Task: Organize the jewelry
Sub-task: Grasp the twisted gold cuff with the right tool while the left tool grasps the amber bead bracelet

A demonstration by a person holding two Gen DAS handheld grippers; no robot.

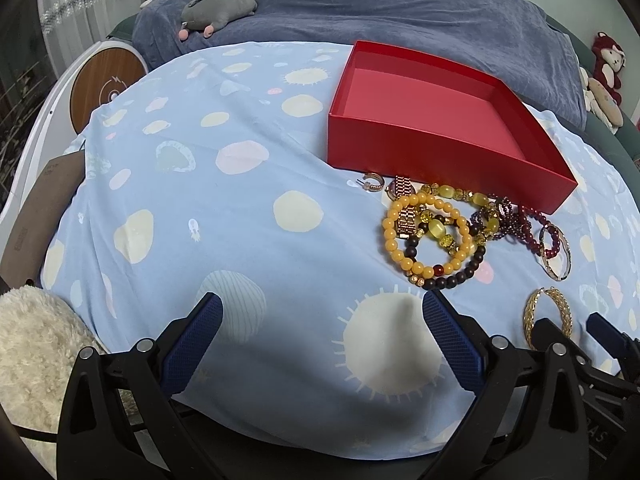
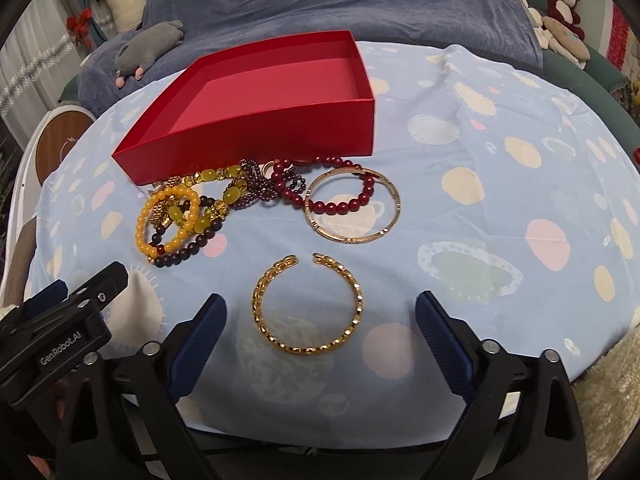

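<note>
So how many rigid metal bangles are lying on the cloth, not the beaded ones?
2. The open gold chain-link bangle lies nearest the right tongs; the thin closed gold bangle lies beyond it, over the dark red bead bracelet. The pile could hide more.

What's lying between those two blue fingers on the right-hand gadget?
In the right wrist view, the gold chain bangle lies on the cloth just ahead of the open right gripper, roughly centered between its fingers, untouched.
</note>
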